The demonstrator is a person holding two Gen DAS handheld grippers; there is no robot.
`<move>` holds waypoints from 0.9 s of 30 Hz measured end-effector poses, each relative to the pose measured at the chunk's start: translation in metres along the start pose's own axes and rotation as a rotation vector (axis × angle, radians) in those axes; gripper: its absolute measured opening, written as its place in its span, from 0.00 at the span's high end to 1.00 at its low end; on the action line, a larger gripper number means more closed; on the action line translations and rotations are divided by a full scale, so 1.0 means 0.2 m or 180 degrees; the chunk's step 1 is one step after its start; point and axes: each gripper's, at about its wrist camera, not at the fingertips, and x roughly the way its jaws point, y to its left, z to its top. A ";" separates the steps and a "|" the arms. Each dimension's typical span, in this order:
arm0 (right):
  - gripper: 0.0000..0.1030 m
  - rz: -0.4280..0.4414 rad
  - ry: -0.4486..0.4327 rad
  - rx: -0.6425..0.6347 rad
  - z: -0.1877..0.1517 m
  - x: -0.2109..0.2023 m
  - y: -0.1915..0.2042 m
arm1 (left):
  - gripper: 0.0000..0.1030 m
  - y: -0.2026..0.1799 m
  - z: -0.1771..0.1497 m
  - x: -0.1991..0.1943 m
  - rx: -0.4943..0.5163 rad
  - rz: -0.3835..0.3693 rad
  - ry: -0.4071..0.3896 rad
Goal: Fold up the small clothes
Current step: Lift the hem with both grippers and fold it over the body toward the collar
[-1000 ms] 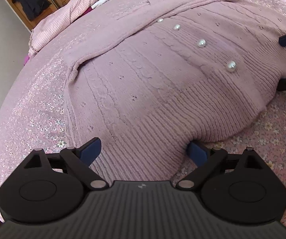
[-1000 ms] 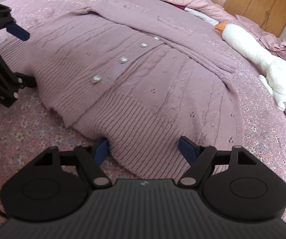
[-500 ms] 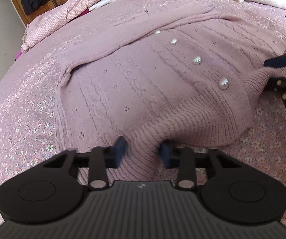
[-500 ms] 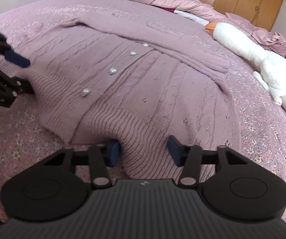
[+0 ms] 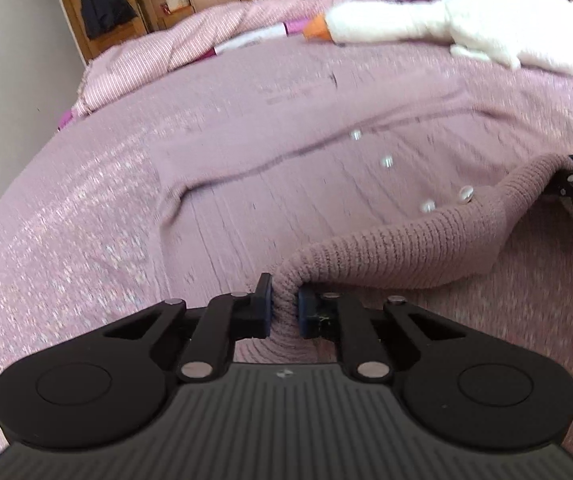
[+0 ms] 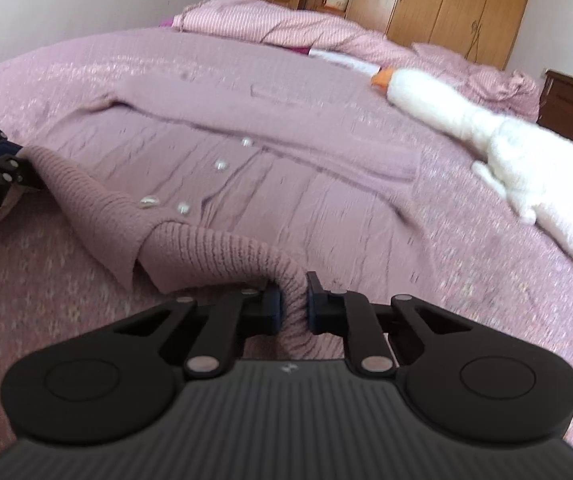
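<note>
My left gripper (image 5: 285,307) had the ribbed hem of the mauve cardigan (image 5: 326,184) pinched tight between its 2 blue pads, a bunch of knit squeezed in the narrow gap. My right gripper (image 6: 291,305) was closing on the same hem further along, its pads already pressing a thick roll of ribbing between them. Between my 2 tools the hem stood up off the bedspread (image 5: 66,216) as a raised, sagging ridge, and the rest of the cardigan lay flat beyond it, spread wide across the pink floral cover. I could count 4 pearly buttons (image 6: 220,165) running up the front, the 2 nearest sitting right beside the lifted edge. In the left wrist view my right tool showed at the far right edge, gripping its end of the ridge; in the right wrist view my left tool sat at the far left doing the same. A white plush goose (image 6: 486,136) with an orange beak lay well apart from the cardigan, stretched along the far side of the bed. A bunched striped quilt (image 6: 270,26) and wooden wardrobes (image 6: 446,4) stood behind.
</note>
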 end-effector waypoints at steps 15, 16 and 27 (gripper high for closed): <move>0.87 -0.0188 -0.0519 -0.0134 0.30 0.05 -0.08 | 0.88 0.11 0.35 0.01 -0.0216 0.0262 -0.0493; 0.87 -0.0218 -0.0609 -0.0159 0.35 0.07 -0.10 | 0.89 0.12 0.38 0.02 -0.0222 0.0287 -0.0528; 0.87 -0.0370 -0.0920 -0.0350 0.65 0.29 -0.20 | 0.89 0.22 0.77 0.24 -0.0233 0.0524 -0.0831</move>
